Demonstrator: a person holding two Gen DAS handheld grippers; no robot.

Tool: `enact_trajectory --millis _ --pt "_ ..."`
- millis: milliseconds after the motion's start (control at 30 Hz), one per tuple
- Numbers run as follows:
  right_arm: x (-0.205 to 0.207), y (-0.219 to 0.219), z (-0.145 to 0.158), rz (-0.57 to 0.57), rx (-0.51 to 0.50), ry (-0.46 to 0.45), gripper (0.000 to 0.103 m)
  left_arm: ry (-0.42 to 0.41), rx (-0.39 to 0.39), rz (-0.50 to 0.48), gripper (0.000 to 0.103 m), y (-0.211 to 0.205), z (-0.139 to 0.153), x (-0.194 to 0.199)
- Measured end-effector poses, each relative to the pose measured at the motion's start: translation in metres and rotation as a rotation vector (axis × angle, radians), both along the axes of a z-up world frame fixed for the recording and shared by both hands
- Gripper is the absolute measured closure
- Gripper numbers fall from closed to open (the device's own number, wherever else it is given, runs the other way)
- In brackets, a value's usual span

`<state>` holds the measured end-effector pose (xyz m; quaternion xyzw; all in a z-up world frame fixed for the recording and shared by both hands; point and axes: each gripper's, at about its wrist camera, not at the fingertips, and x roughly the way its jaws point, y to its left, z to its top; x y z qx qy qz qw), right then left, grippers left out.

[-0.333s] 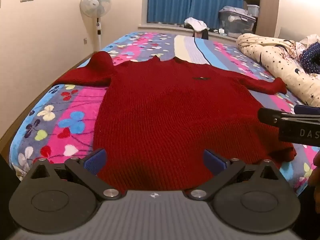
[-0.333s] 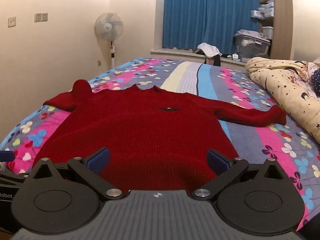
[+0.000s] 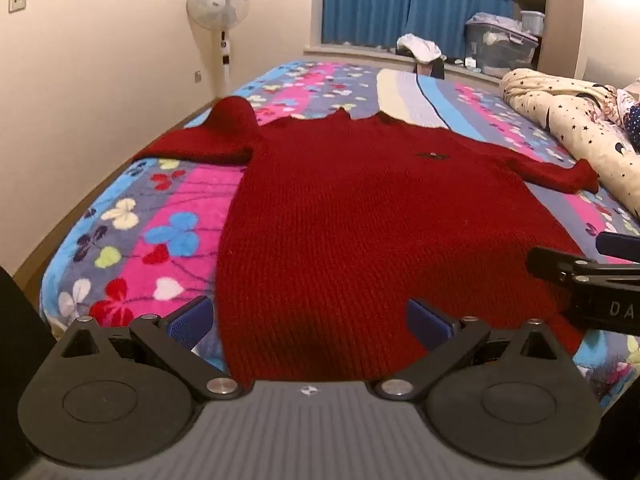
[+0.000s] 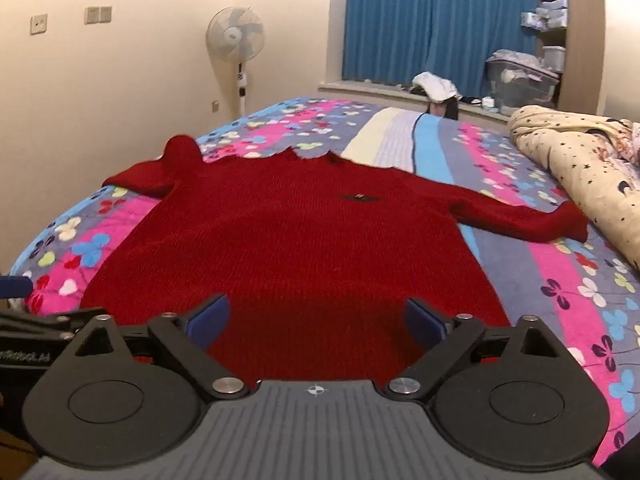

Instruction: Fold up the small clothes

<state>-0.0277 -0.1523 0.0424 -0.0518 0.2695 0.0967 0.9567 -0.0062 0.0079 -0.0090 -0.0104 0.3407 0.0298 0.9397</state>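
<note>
One red sweater [image 3: 360, 216] lies flat; left claw [image 3: 310, 320] and right claw [image 4: 316, 320] gape wide, empty.

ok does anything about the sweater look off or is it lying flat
Mostly flat, front up, on the bed. The red sweater has one odd spot: its left-side sleeve is bunched and folded back on itself, with a hump sticking up, while the other sleeve lies straight out. Both grippers are open and hold nothing.
</note>
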Motion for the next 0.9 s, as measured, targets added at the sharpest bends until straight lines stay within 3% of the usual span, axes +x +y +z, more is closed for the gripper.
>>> enact_trajectory --millis 400,900 --pt "0.0070 -0.0016 0.0006 0.006 0.050 0.011 0.014 -0.012 0.002 -0.021 0.000 -0.0096 0.0013 -0.0015" --pt "0.0033 0.0020 0.0003 0.018 0.028 -0.010 0.015 -0.008 -0.002 -0.019 0.000 -0.0055 0.0003 -0.0016"
